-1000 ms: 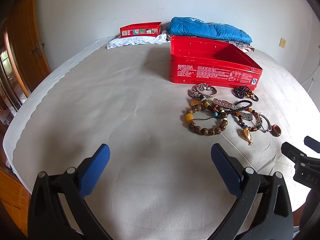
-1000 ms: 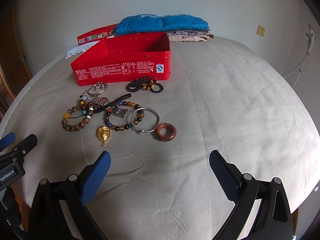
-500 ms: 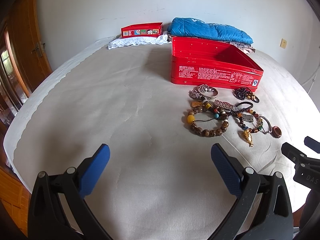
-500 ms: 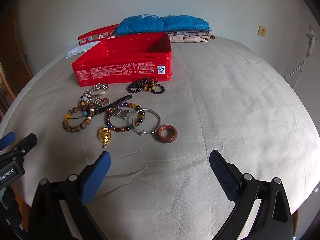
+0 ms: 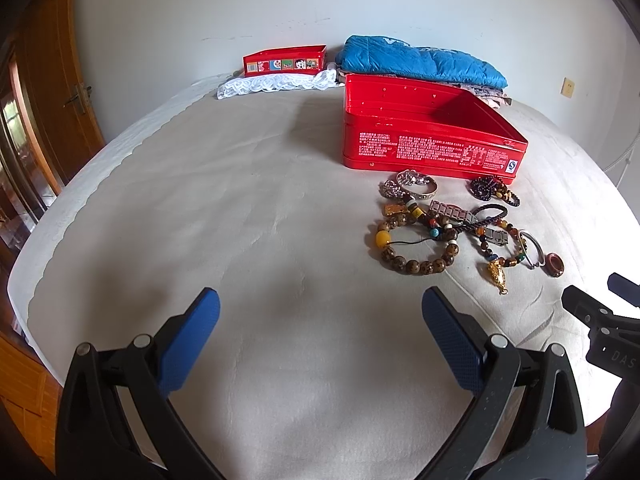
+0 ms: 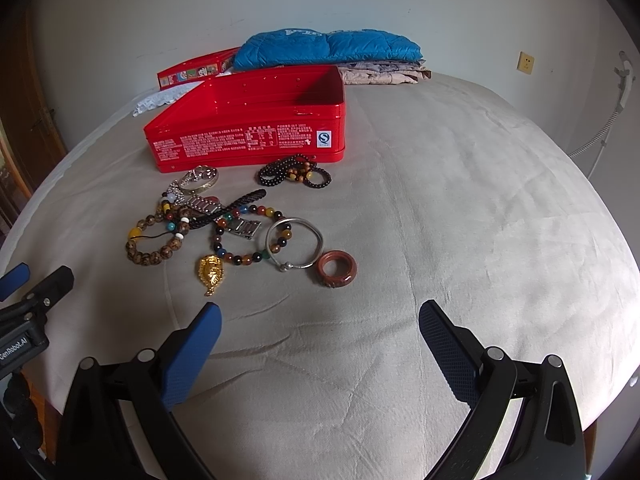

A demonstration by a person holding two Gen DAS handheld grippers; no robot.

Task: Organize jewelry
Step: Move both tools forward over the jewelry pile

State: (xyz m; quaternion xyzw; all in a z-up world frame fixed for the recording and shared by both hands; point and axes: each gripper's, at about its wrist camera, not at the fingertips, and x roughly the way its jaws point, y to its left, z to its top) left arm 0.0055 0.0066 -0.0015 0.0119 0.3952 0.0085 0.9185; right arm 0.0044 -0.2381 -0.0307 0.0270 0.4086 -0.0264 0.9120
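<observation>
A pile of jewelry [image 6: 236, 220] lies on the beige bed cover in front of an open red tin box [image 6: 248, 140]; both also show in the left wrist view, the jewelry [image 5: 448, 224] and the box [image 5: 428, 136]. It holds a brown bead bracelet [image 6: 154, 242], a gold pendant [image 6: 210, 272], a silver bangle [image 6: 296, 244], a reddish-brown ring [image 6: 337, 269] and dark bead strands [image 6: 294, 170]. My left gripper [image 5: 320, 336] is open and empty, left of the pile. My right gripper [image 6: 318, 344] is open and empty, just in front of the ring.
A smaller red box [image 5: 284, 60] on white lace [image 5: 276, 82] and a folded blue quilt [image 6: 326, 48] lie at the far side by the wall. A wooden door [image 5: 52, 92] stands at the left. The bed edge runs close under both grippers.
Both grippers have moved slightly forward toward the jewelry and box, which look a little nearer. Both stay open and empty.
</observation>
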